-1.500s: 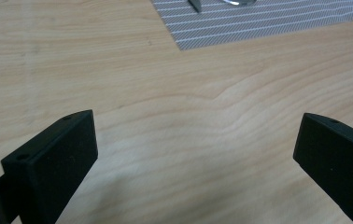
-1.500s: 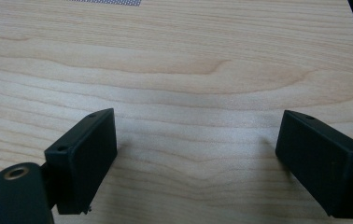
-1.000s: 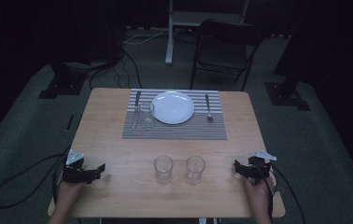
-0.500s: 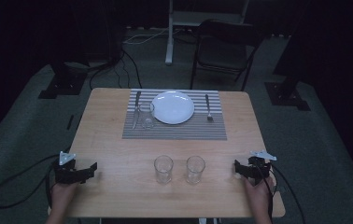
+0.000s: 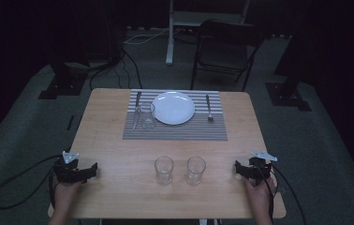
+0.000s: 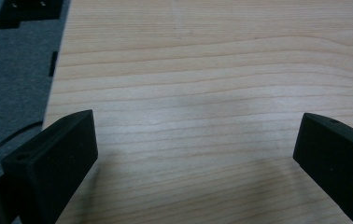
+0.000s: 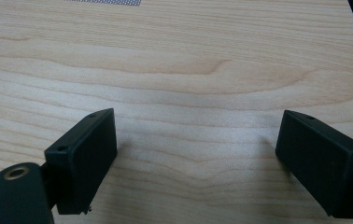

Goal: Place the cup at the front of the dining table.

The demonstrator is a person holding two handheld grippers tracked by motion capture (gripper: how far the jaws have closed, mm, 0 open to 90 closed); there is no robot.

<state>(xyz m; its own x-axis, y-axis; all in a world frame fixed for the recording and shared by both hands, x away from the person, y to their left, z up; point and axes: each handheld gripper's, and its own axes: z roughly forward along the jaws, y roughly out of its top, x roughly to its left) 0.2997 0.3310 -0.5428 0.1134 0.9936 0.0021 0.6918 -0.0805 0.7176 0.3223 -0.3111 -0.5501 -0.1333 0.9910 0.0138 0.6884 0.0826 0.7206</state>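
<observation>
L gripper (image 5: 92, 170) sits at the near-left corner of the wooden surface (image 5: 114, 140), jaws wide apart w/ nothing between them; in the left gripper view only bare wood grain lies between the two black jaws, and the surface's left edge w/ grey carpet shows beside it. R gripper (image 5: 237, 168) rests near the near-right corner, jaws also spread apart and empty; the right gripper view shows bare wood between them and a sliver of the striped placemat (image 7: 104, 2) at the top edge. Two clear glasses stand side by side, close but not touching, by the middle of the near edge, between the two grippers and well apart from both: the left glass (image 5: 164, 169) and the right glass (image 5: 196, 169). Toward the far edge lies the placemat w/ a white plate (image 5: 173, 107) in its centre, a third glass (image 5: 147, 116) just left of the plate, a knife (image 5: 136, 107) along the mat's left side, a fork (image 5: 208, 108) on its right.
</observation>
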